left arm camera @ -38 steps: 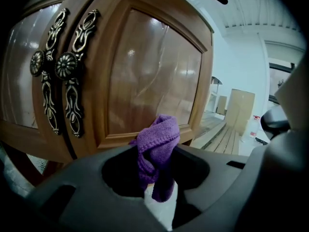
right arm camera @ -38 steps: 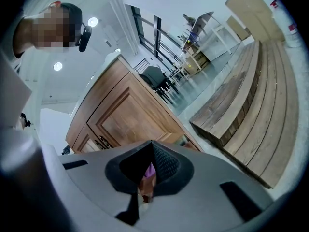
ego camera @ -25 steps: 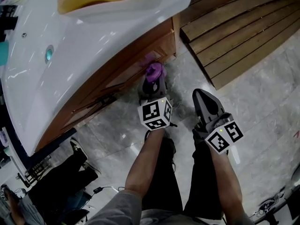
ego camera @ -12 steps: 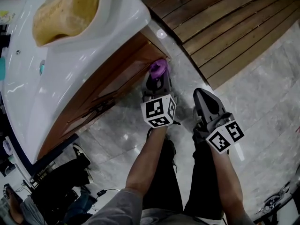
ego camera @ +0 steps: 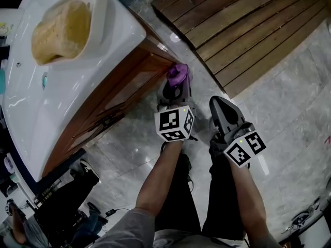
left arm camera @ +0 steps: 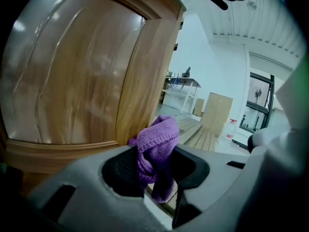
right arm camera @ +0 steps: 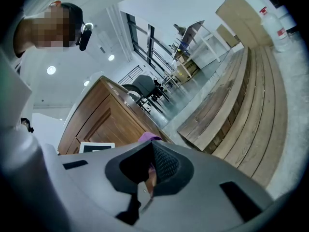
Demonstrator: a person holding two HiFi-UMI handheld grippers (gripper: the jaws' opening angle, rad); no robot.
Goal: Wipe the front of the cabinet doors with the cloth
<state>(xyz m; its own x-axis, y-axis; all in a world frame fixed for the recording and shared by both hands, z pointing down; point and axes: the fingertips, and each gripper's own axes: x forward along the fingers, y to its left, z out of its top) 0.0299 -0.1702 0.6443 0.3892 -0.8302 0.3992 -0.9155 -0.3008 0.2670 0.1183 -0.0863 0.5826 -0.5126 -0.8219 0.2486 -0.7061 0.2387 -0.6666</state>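
Two tools: a left tool (ego camera: 175,87) (left arm camera: 154,167) and a right tool (ego camera: 222,106) (right arm camera: 148,172), one in each of a person's hands, seen from above over a grey marble floor (ego camera: 289,128).
Left tool state: jaws pinching a bunched purple cloth (ego camera: 177,74) (left arm camera: 157,138), which sticks out beyond the tips.
Cloth place: at 12 o'clock from the left tool, at the right-hand corner of the cabinet, just beside the frame of the wooden cabinet door (left arm camera: 72,81) (ego camera: 129,93). Whether it touches the wood is unclear.
Right tool state: jaws pressed together with nothing between them.
Right tool place: at 3 o'clock from the left tool, apart from the cabinet.
Worktop: a white worktop (ego camera: 77,81) above the door, at 10 o'clock, with a yellowish mass (ego camera: 59,32) in its basin.
Decking: wooden decking (ego camera: 243,30) at 1 o'clock.
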